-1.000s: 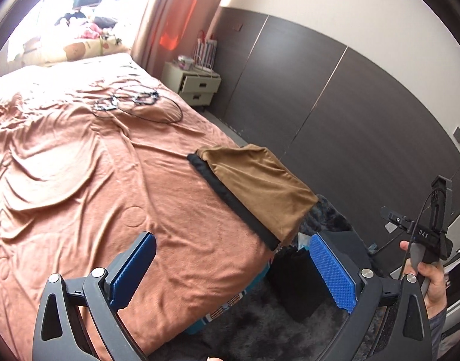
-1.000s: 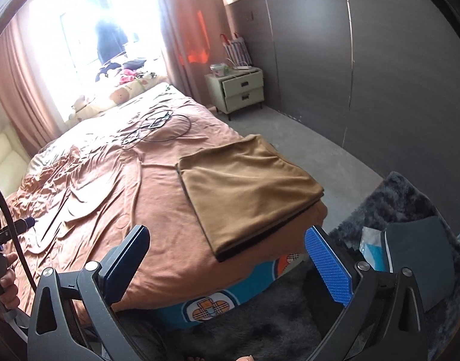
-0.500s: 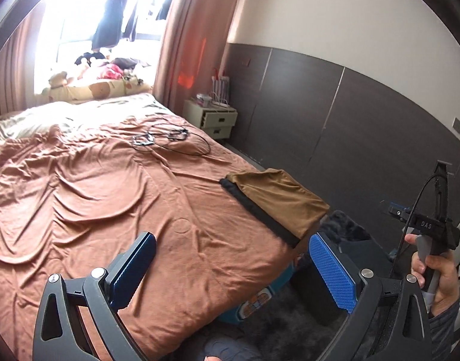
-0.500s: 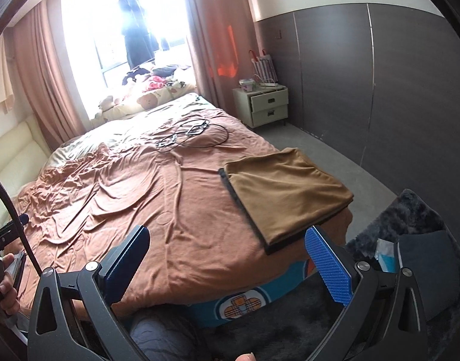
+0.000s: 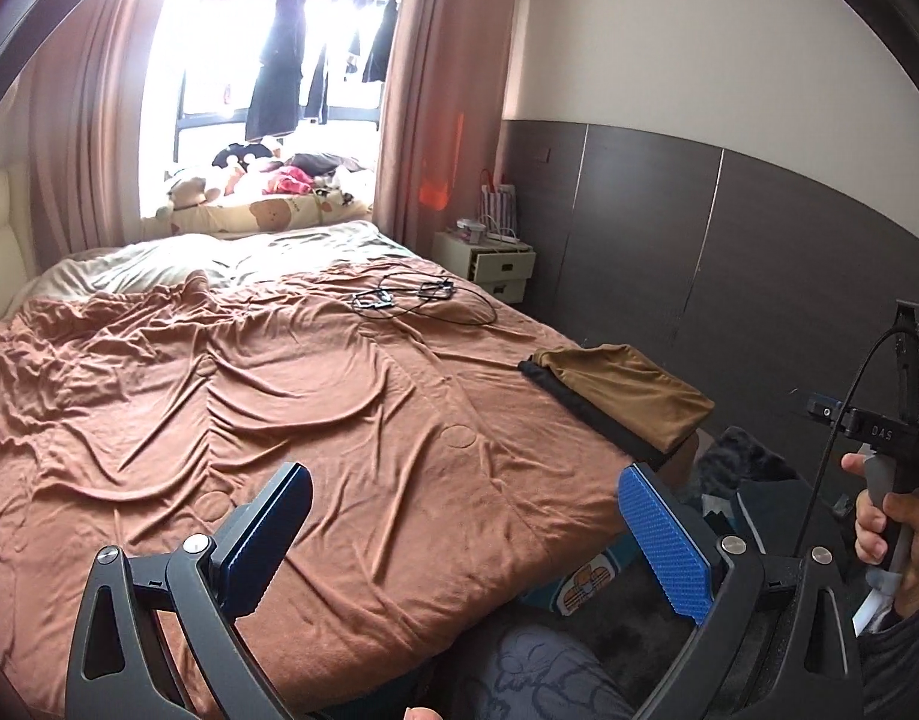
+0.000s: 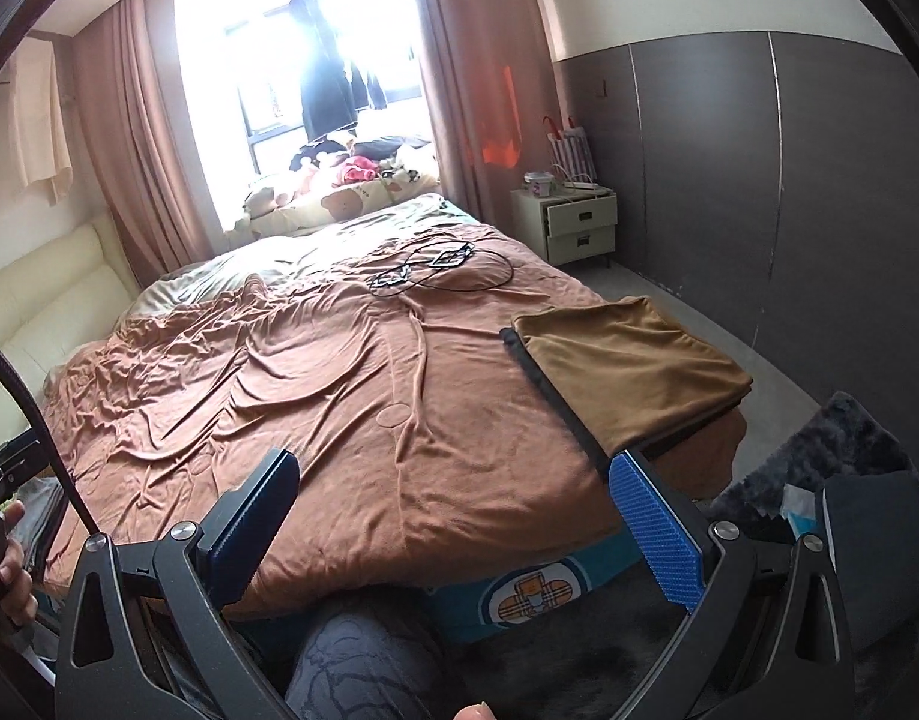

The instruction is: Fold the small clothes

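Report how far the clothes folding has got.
Done: a tan garment lies folded flat over a black one at the bed's right corner. In hand: nothing; the left gripper and right gripper are both open and empty, off the bed. Left: no unfolded clothes visible on the bedspread.
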A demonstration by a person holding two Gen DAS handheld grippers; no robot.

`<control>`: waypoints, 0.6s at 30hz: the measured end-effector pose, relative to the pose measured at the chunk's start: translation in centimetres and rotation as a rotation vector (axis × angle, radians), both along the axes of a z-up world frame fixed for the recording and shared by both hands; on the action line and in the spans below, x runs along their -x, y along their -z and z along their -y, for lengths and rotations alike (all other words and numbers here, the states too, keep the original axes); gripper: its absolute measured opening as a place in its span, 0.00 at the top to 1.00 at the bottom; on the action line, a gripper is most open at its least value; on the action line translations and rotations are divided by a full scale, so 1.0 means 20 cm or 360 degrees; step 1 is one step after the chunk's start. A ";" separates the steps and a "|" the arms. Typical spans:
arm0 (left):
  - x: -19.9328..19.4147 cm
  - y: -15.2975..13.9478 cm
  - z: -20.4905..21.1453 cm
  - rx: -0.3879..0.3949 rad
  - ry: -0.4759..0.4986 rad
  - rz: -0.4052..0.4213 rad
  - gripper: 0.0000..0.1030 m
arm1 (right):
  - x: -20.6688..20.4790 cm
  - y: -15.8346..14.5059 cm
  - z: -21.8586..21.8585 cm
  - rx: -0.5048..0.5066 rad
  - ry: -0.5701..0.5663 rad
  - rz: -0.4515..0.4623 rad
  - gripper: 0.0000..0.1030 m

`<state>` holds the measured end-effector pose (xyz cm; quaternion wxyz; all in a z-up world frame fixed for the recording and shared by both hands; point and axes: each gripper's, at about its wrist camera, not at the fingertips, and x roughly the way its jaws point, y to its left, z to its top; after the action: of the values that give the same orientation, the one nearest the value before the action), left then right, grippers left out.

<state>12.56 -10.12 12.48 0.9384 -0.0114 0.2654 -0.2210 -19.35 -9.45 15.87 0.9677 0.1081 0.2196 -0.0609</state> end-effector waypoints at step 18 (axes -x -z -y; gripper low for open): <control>0.41 0.17 -0.30 -0.0056 -0.0172 0.0120 0.00 | 0.16 0.21 -0.32 0.0097 -0.0090 0.0022 0.00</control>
<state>4.27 -4.11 9.00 0.9584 -0.0009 0.2326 -0.1656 -22.53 -3.03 11.62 0.9734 0.0728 0.2138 -0.0393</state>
